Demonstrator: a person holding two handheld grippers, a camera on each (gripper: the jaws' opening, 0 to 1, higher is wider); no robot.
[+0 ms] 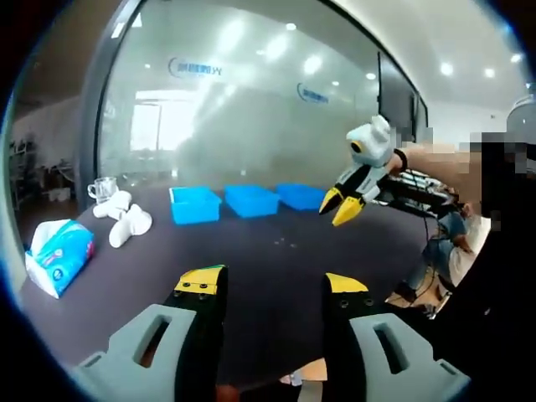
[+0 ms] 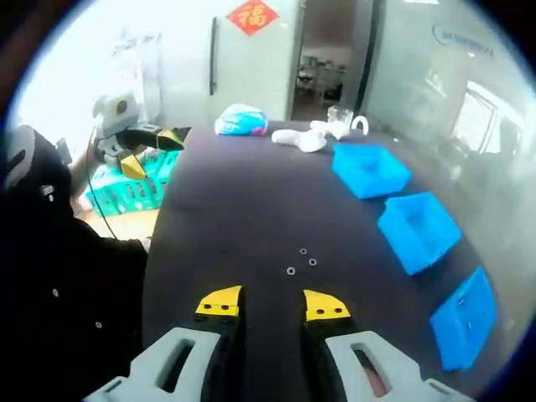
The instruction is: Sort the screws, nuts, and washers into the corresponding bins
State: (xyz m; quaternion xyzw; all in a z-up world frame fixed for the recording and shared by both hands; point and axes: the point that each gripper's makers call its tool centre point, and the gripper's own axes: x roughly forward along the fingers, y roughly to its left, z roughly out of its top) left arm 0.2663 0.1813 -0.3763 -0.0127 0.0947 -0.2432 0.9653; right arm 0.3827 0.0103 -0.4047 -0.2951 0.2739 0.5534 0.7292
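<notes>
In the left gripper view, a blue-and-white tissue pack (image 1: pixel 59 254) lies at the left edge of the dark counter (image 1: pixel 268 260). Just right of it and higher in the frame sit some white rounded objects (image 1: pixel 126 219), with a clear glass cup (image 1: pixel 102 189) behind them. Across the upper middle, three blue bins (image 1: pixel 194 204) (image 1: pixel 251 200) (image 1: pixel 300 196) stand in a row along the counter's far side; what they hold cannot be made out. A few tiny specks lie on the counter below the bins, too small to identify here. The left tool (image 1: pixel 272 283) rises from the bottom centre, its yellow-tipped jaws spread wide with nothing between them. At the right, the right tool (image 1: pixel 342 206) hangs in the air above the counter, held by a person's hand (image 1: pixel 435 161), its yellow tips close together and empty.

In the right gripper view, the left tool (image 2: pixel 146 151) shows at the upper left beyond the counter's edge, above a green crate (image 2: pixel 138 188). The tissue pack (image 2: pixel 241 120) lies at the top centre, the white objects (image 2: pixel 303 138) and the cup (image 2: pixel 343 119) to its right. Three small metal rings (image 2: pixel 301 261), probably washers or nuts, lie near one another on the counter (image 2: pixel 243 209) at mid-frame, just above the right tool (image 2: pixel 272 303), whose jaws stand a narrow gap apart with nothing in them. The three bins (image 2: pixel 368 170) (image 2: pixel 417 230) (image 2: pixel 463 322) run down the right side.
</notes>
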